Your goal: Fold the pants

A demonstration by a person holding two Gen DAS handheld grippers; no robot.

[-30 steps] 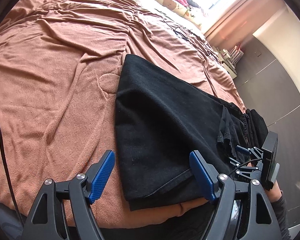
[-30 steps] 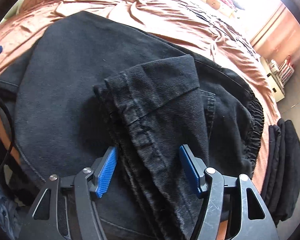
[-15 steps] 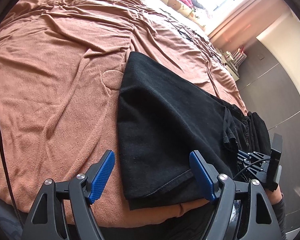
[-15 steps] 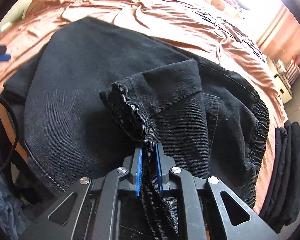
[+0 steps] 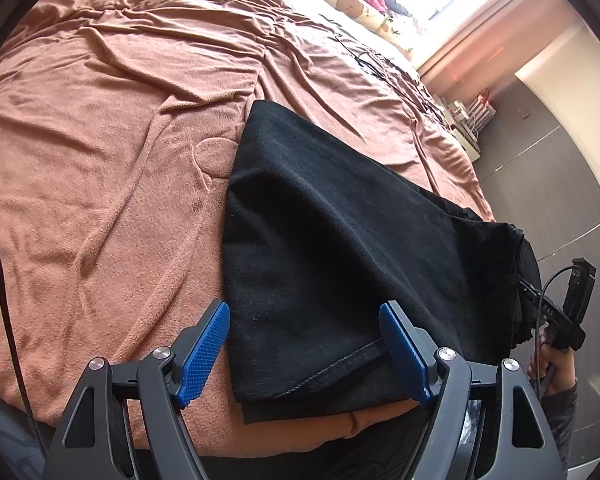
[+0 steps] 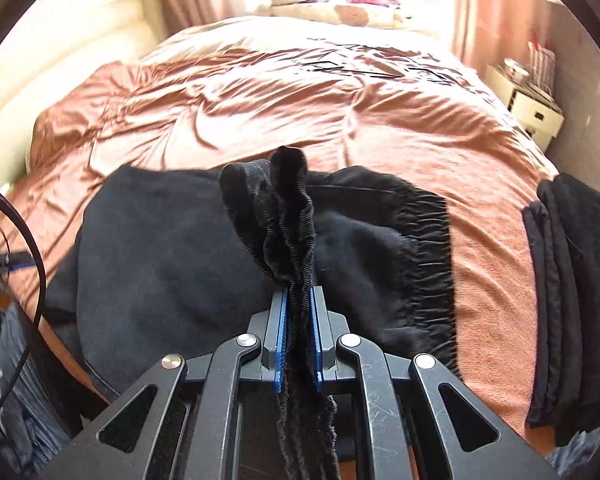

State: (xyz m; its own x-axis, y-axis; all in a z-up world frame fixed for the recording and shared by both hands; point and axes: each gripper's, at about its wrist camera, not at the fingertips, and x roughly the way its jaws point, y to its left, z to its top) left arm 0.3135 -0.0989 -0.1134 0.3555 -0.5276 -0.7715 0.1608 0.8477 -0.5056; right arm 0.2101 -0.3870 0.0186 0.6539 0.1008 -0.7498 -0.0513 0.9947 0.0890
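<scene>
Item: black pants [image 5: 340,248], partly folded, being laid across the near edge of a bed covered by a rust-brown blanket [image 5: 112,152]; the elastic waistband [image 6: 428,256] is being shown toward the right in the right wrist view, with a hemmed fold edge at the near left. Right gripper [image 6: 298,336]: its blue pads are being pressed together on a bunched hem of the pants, the cloth being pinched upright between them and trailing down behind the jaws; this hold is judged to be for carrying the loose end over the body of the garment to make the next fold. Left gripper [image 5: 308,354]: its jaws are being kept well apart, nothing clamped, with the near hem of the pants lying between and beneath the pads; it is judged to be waiting in place to pin or take that edge. The right gripper is also being seen at the far right of the left wrist view, held in a hand [image 5: 550,360]. Adjacent: a stack of folded dark garments [image 6: 572,312] is being kept apart on the blanket, presumably finished pieces.
</scene>
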